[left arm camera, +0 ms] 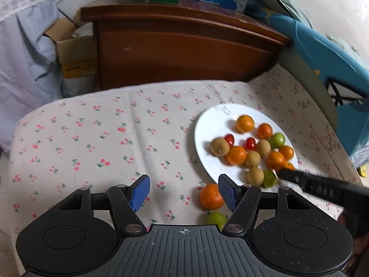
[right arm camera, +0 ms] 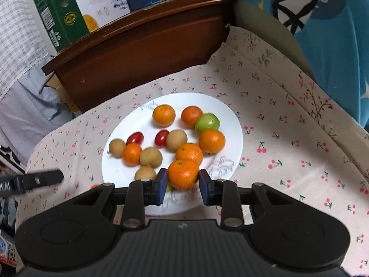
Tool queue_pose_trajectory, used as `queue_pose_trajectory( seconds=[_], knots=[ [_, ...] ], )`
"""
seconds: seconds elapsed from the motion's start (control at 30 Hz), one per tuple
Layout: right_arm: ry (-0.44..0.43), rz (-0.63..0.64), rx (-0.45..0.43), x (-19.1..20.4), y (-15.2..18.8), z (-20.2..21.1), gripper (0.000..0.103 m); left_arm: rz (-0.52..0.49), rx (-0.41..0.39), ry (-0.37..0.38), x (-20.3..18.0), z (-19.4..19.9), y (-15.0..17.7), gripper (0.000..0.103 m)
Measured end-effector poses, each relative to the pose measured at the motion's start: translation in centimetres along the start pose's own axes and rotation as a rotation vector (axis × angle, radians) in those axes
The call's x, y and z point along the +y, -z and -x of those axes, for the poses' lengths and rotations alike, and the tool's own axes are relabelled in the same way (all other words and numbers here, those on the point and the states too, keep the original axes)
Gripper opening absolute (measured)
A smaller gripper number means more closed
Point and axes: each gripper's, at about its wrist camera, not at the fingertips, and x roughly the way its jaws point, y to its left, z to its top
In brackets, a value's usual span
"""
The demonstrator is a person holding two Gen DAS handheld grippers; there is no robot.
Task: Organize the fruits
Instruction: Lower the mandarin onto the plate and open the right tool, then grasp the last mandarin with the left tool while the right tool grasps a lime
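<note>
Your right gripper (right arm camera: pixel 183 183) has its jaws clenched on a mandarin (right arm camera: pixel 183 173) at the near rim of the white plate (right arm camera: pixel 233 124), just above the other mandarins, longans and cherry tomatoes heaped there. Your left gripper (left arm camera: pixel 184 192) hangs over the cherry-print cloth (left arm camera: pixel 92 138) with its jaws released and nothing between them. Just beside its right pad, a loose mandarin (left arm camera: pixel 211 196) and a green fruit (left arm camera: pixel 215 219) lie on the cloth, off the plate.

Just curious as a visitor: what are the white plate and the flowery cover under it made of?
The plate looks like glazed ceramic: smooth, glossy white, with a faint drawn motif, though it could be melamine. The cover looks like matte woven cloth, printed with cherries, showing creases and folds.
</note>
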Motion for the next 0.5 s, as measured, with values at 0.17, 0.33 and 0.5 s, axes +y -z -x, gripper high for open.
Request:
queue_pose_trajectory(
  seconds=[0.17, 0.33, 0.5],
  knots=[
    [0.011, 0.045, -0.049, 0.8, -0.3, 1.6, 0.033, -0.02, 0.007, -0.026, -0.2, -0.4, 0.1, 0.065],
    [-0.03, 0.054, -0.046, 1.9, 0.4, 3.5, 0.033, -0.046, -0.026, -0.065, -0.2, 0.4, -0.5, 0.066],
    [-0.105, 0.123, -0.013, 4.7, 2.8, 4.3, 0.033, -0.05, -0.025, -0.095, 0.3, 0.7, -0.4, 0.066]
  ],
)
